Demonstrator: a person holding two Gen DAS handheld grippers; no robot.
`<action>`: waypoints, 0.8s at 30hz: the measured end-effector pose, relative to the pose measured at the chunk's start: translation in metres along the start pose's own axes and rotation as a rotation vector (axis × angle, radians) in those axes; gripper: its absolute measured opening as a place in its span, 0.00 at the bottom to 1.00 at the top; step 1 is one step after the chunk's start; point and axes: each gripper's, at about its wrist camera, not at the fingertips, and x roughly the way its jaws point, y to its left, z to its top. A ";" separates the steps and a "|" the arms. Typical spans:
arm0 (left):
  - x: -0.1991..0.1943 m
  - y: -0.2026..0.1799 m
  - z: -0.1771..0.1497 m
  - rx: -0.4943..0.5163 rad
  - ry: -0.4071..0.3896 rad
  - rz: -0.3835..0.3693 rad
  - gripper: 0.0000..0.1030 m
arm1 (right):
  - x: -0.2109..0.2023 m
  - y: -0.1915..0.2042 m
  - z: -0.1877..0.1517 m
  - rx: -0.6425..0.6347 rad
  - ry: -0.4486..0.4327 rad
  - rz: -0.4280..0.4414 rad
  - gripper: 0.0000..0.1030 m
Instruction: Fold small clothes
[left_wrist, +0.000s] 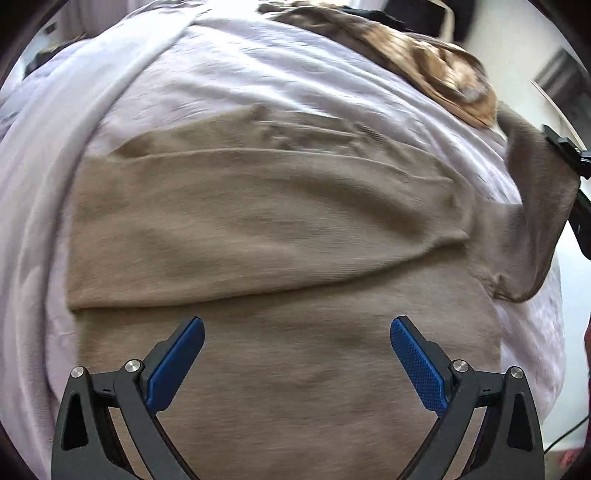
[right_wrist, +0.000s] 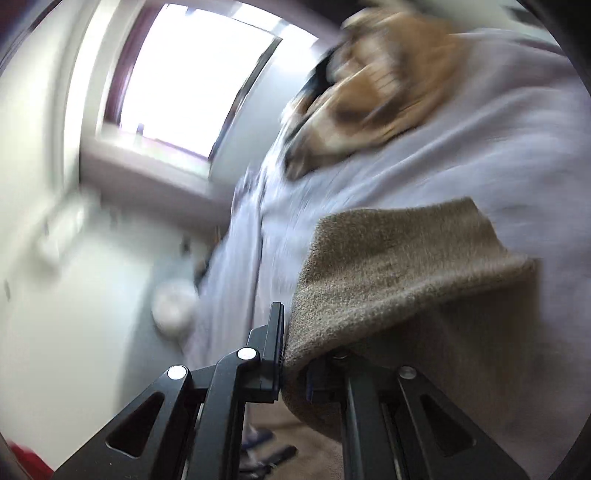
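Note:
A tan knit garment lies spread on a pale lilac sheet, its far part folded over toward me. My left gripper is open, its blue pads hovering just above the garment's near part, holding nothing. My right gripper is shut on the garment's right corner and lifts it off the sheet; the cloth drapes over and hides the right finger. The right gripper also shows at the right edge of the left wrist view, holding the raised corner.
A brown and orange patterned cloth lies bunched at the far right of the sheet; it also shows in the right wrist view. A bright window and pale walls lie beyond the bed's edge. A white round object sits on the floor.

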 end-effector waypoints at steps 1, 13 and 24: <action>-0.002 0.014 0.000 -0.033 -0.003 0.007 0.97 | 0.026 0.014 -0.007 -0.047 0.059 -0.014 0.09; -0.017 0.098 -0.017 -0.191 -0.046 0.029 0.97 | 0.149 -0.010 -0.099 0.047 0.391 -0.232 0.19; -0.027 0.126 -0.014 -0.232 -0.086 -0.107 0.97 | 0.164 0.031 -0.078 -0.049 0.295 -0.165 0.12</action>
